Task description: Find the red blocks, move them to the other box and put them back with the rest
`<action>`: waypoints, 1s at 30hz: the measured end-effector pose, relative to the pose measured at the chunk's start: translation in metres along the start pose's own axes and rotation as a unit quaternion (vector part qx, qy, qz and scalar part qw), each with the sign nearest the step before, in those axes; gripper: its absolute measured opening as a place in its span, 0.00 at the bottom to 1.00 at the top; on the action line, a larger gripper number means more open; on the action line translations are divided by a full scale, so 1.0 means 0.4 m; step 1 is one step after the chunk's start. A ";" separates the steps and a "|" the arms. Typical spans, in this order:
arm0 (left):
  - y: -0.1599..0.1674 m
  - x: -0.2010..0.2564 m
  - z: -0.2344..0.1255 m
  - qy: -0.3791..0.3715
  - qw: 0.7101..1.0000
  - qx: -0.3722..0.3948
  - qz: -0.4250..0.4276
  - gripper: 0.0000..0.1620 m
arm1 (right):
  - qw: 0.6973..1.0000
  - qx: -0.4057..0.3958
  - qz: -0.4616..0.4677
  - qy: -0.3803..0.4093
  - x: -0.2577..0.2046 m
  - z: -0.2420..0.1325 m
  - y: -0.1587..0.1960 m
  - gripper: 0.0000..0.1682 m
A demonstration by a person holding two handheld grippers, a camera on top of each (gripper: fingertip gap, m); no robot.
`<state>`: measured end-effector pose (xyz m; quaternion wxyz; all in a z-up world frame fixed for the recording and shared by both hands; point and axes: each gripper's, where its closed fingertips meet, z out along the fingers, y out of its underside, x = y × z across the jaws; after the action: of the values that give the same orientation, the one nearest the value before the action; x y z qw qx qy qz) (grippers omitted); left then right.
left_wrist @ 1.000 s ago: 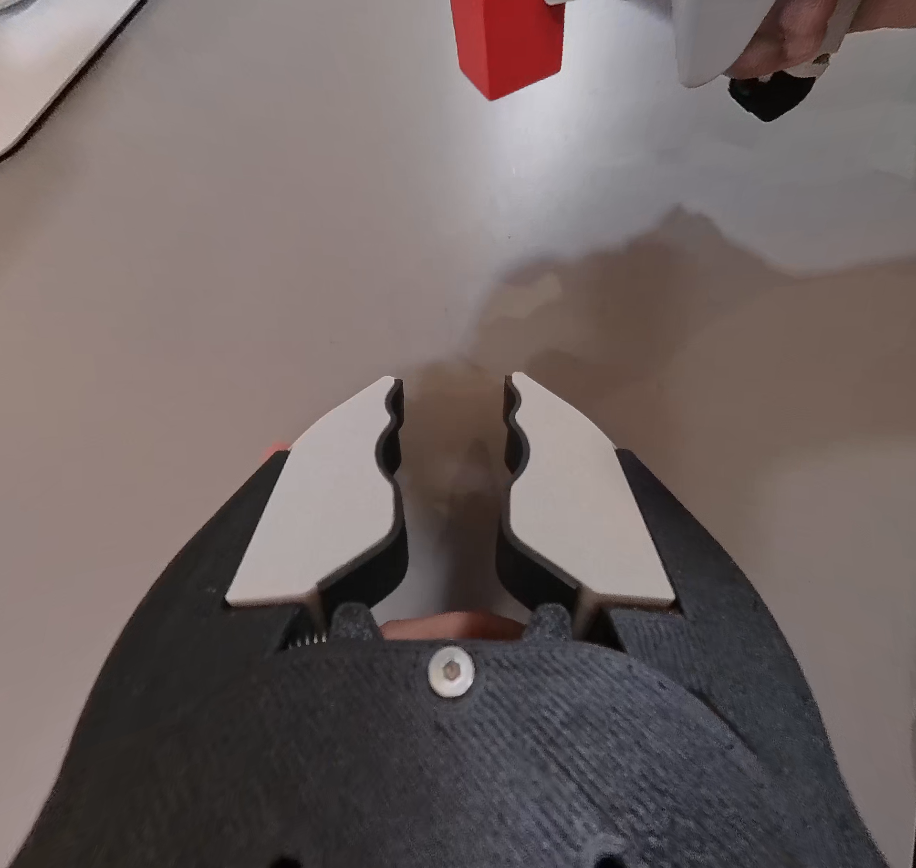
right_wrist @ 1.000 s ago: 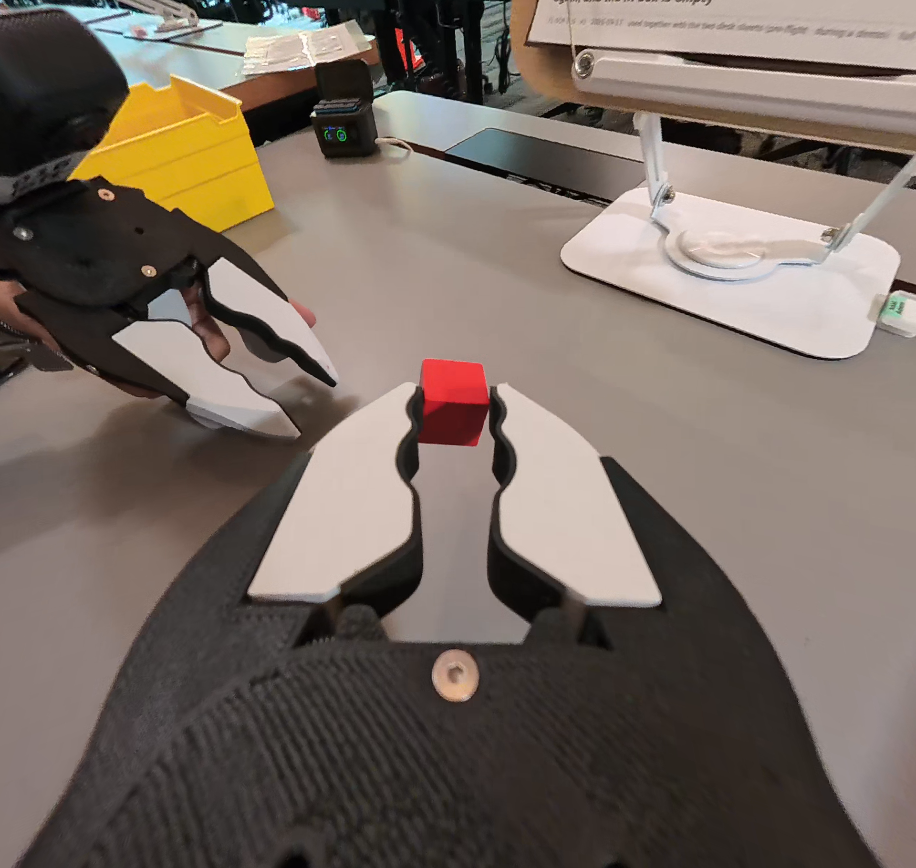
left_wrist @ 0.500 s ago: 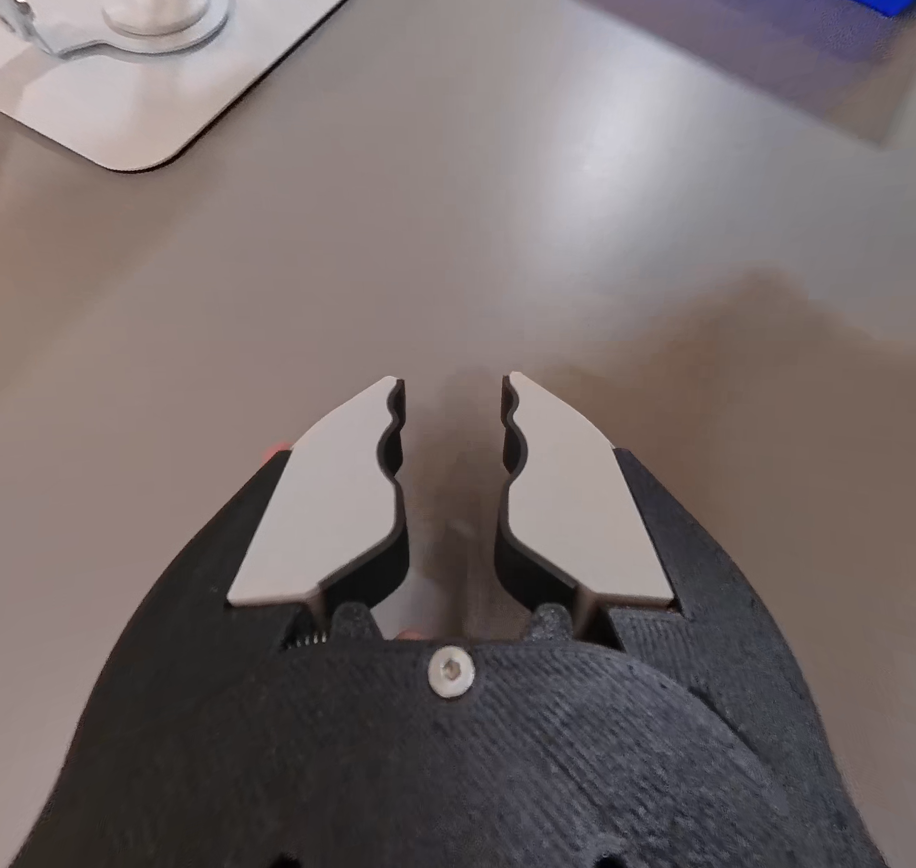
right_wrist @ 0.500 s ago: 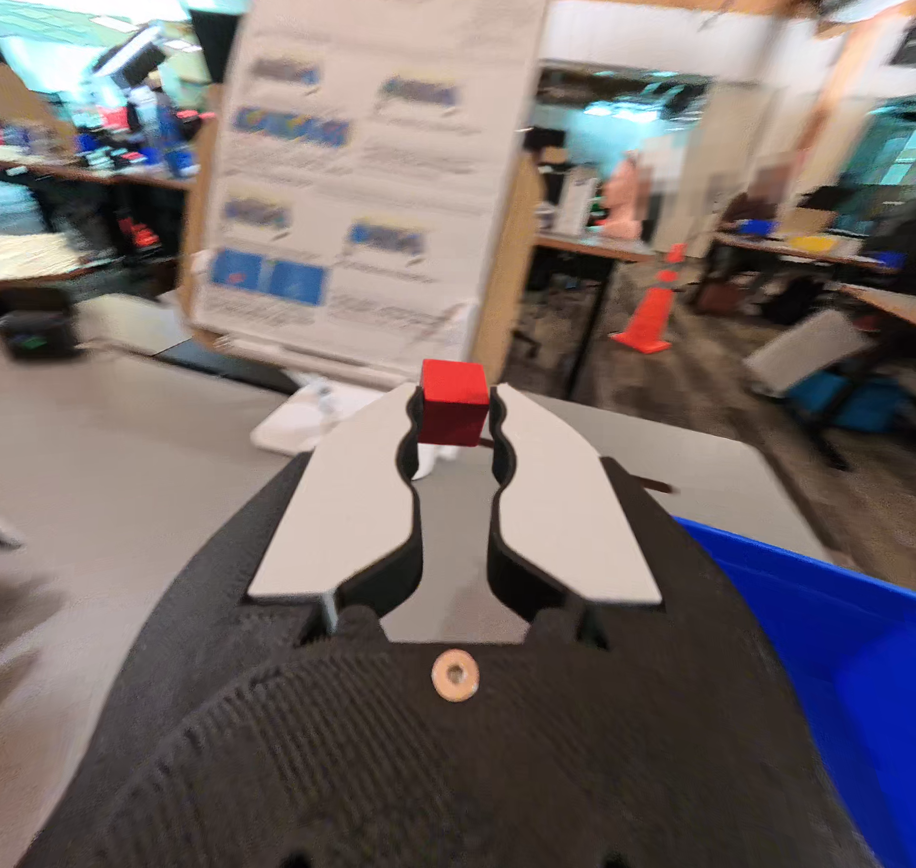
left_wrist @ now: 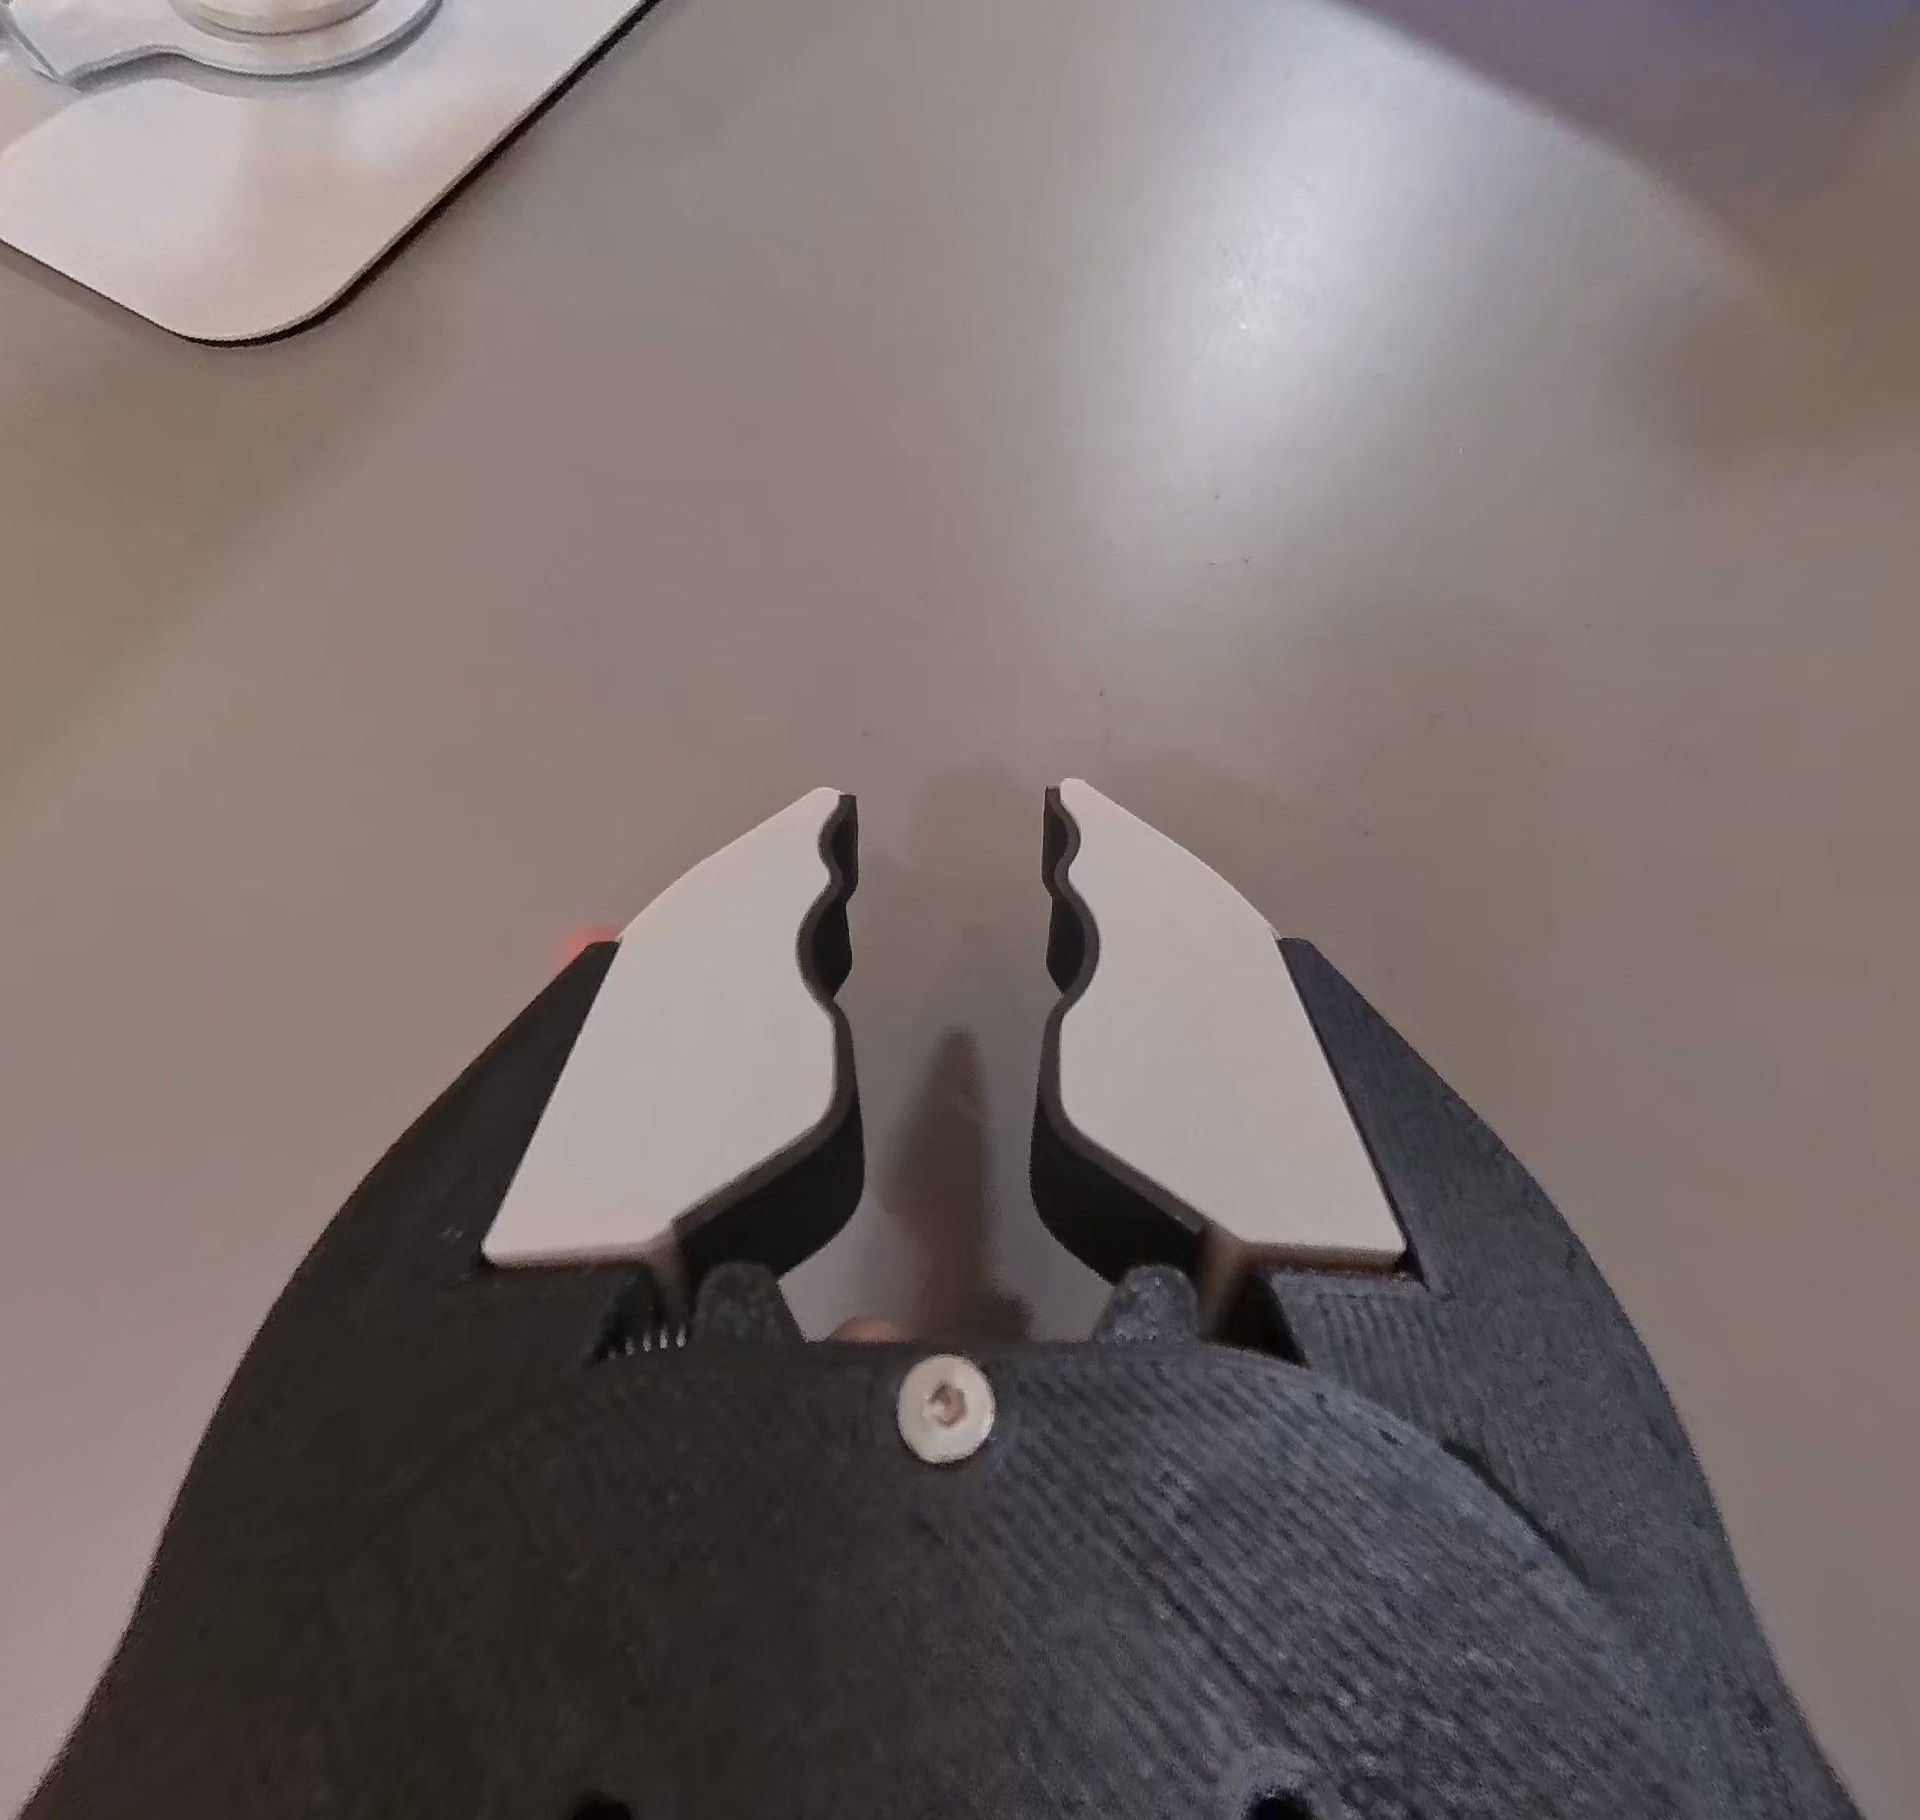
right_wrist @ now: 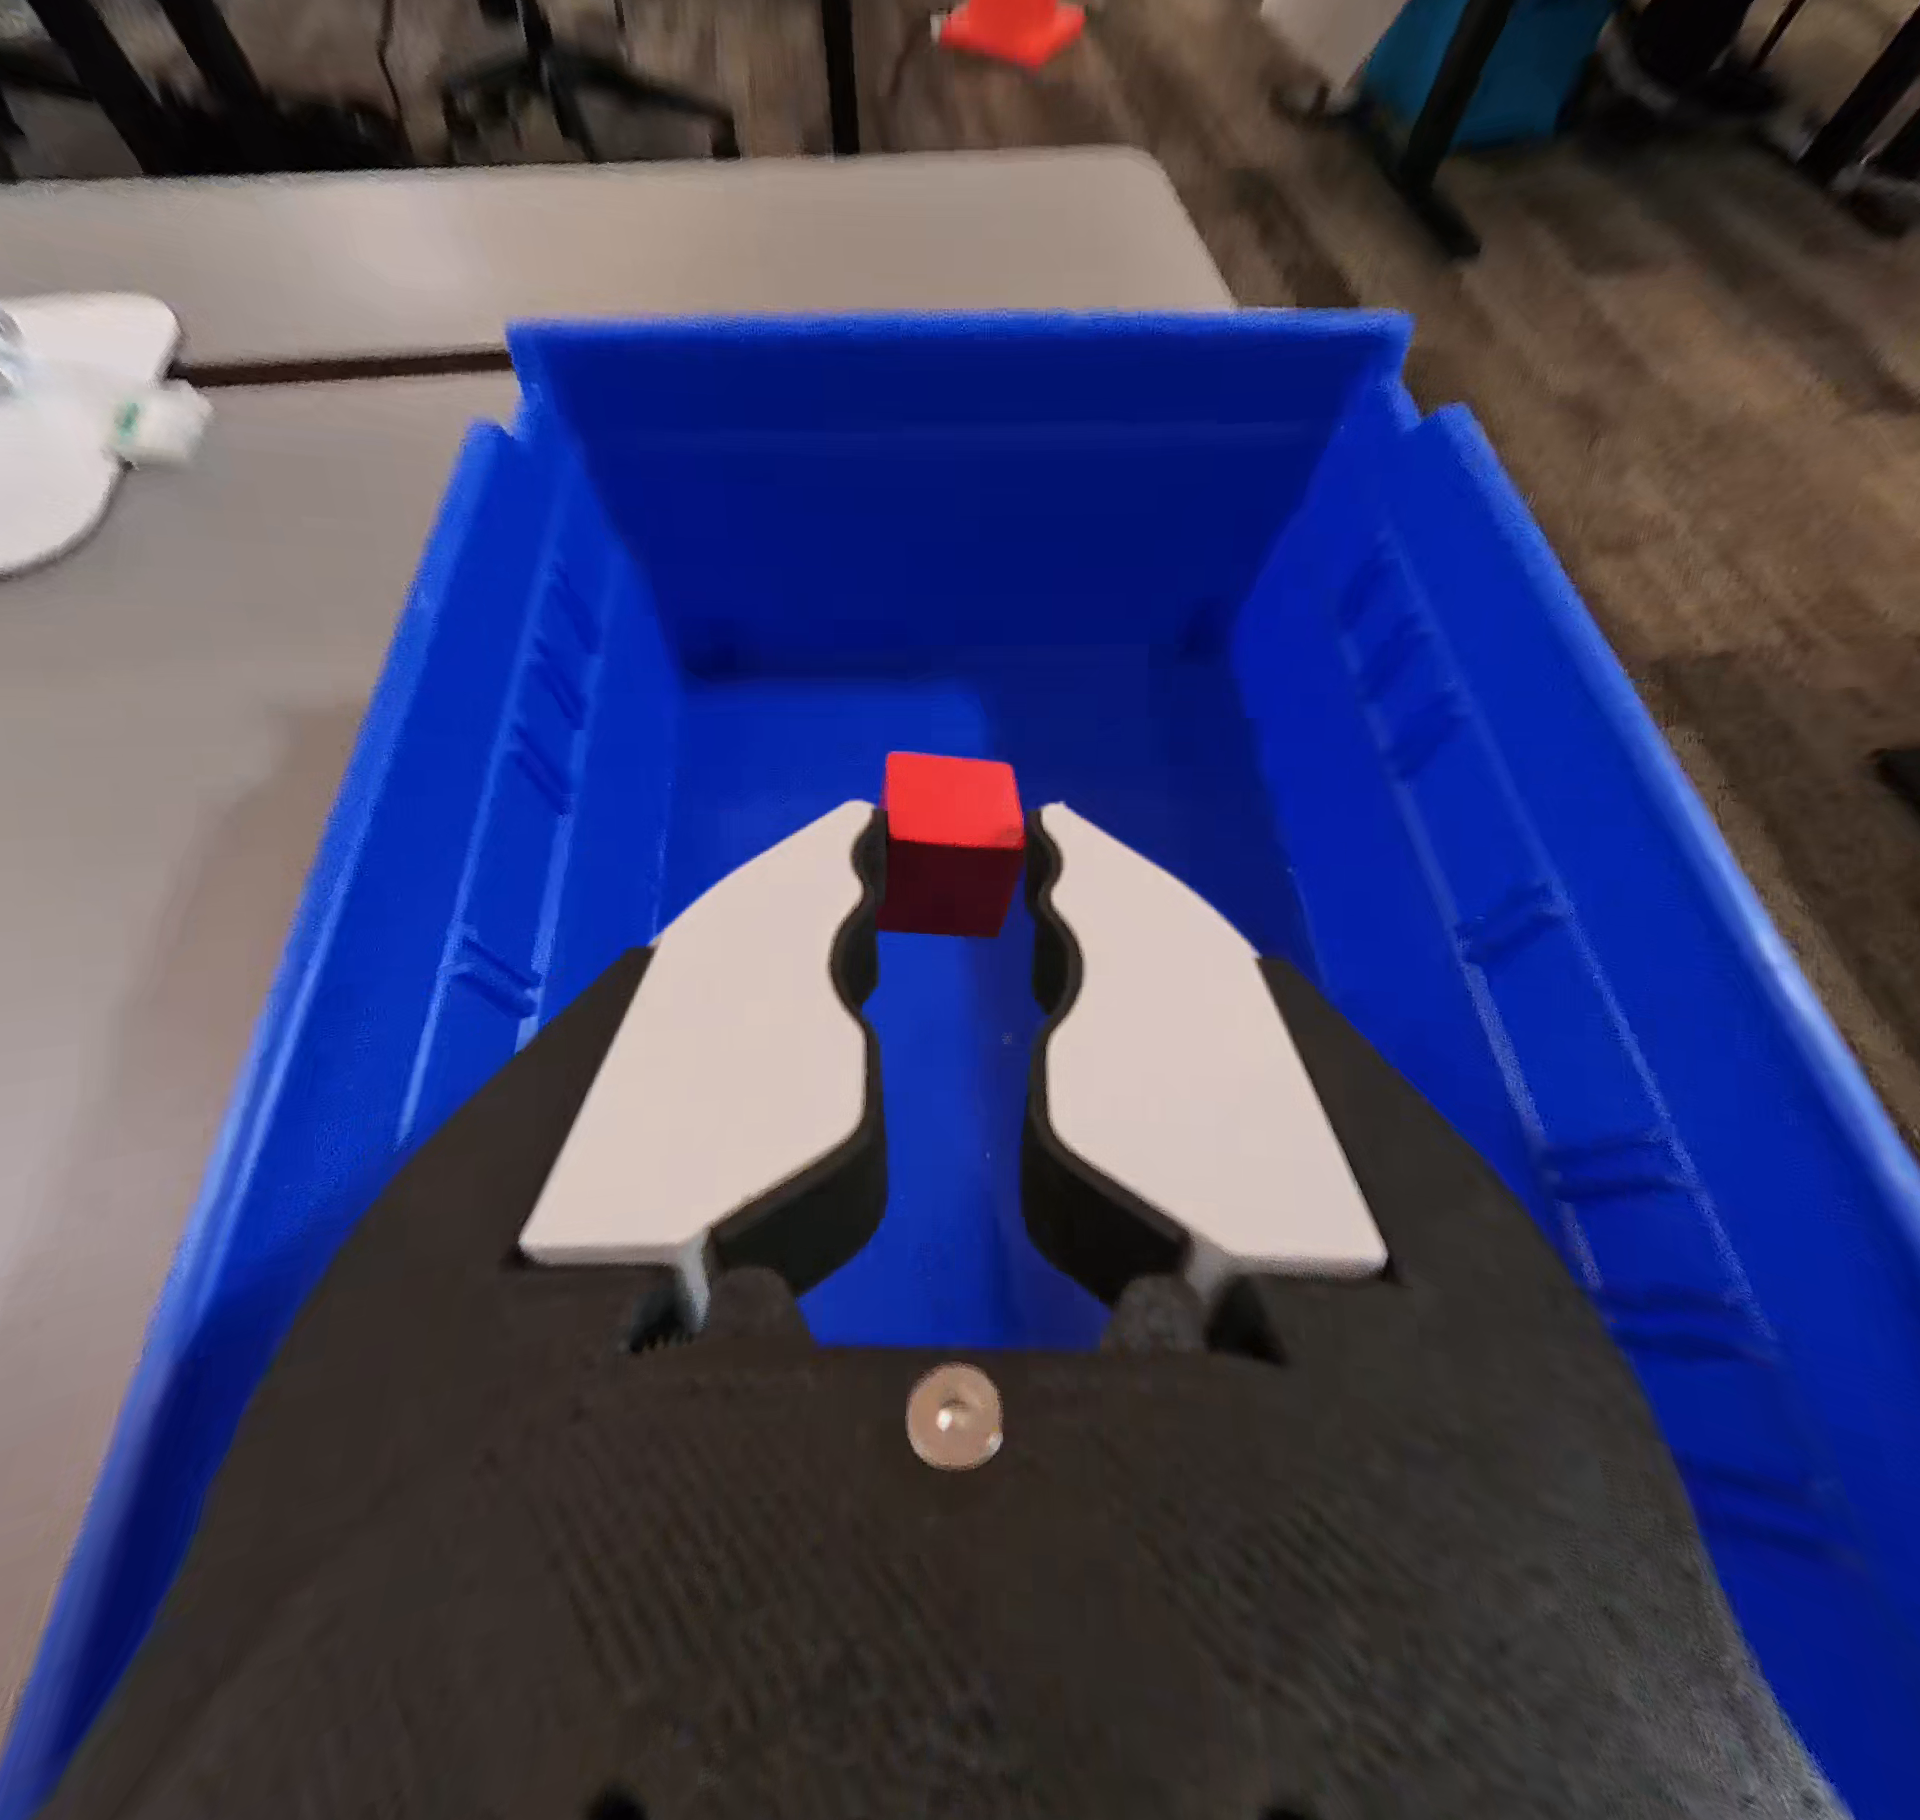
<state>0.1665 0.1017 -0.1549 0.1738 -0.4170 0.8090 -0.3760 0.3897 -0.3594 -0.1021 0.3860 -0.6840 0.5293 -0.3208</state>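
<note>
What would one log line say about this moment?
right gripper: shut on red block | above blue box, nothing seen inside | left gripper: open, holding nothing, over table

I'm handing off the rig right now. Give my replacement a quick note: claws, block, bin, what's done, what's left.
Right claw: shut on the red block, held over the inside of the blue bin.
Left claw: open, empty, above bare grey table near a white stand base.
Done: block carried to the bin.
Left: release it there. The bin floor in view holds no other blocks; the other box is out of view.
</note>
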 end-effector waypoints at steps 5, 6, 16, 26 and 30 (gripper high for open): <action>0.008 0.002 0.003 0.002 1.000 -0.005 0.004 0.22 | 0.999 -0.037 0.006 -0.007 -0.001 0.020 0.024 0.16; 0.009 0.002 0.004 0.002 1.000 -0.006 0.003 0.22 | 0.999 -0.045 0.008 -0.010 -0.002 0.026 0.031 0.16; 0.013 -0.005 -0.001 -0.004 1.000 -0.006 0.001 0.21 | 0.995 -0.096 -0.020 0.000 0.038 0.081 0.104 0.16; 0.016 -0.017 -0.006 -0.016 1.000 -0.005 -0.001 0.22 | 0.995 -0.092 -0.026 0.000 0.038 0.081 0.106 0.16; 0.016 -0.027 -0.007 -0.025 1.000 -0.004 -0.004 0.24 | 0.994 -0.097 -0.040 0.003 0.035 0.084 0.112 0.16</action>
<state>0.1677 0.1139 -0.1581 0.1910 -0.4302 0.8041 -0.3632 0.4003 -0.3730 -0.1573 0.3032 -0.7381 0.5309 -0.2853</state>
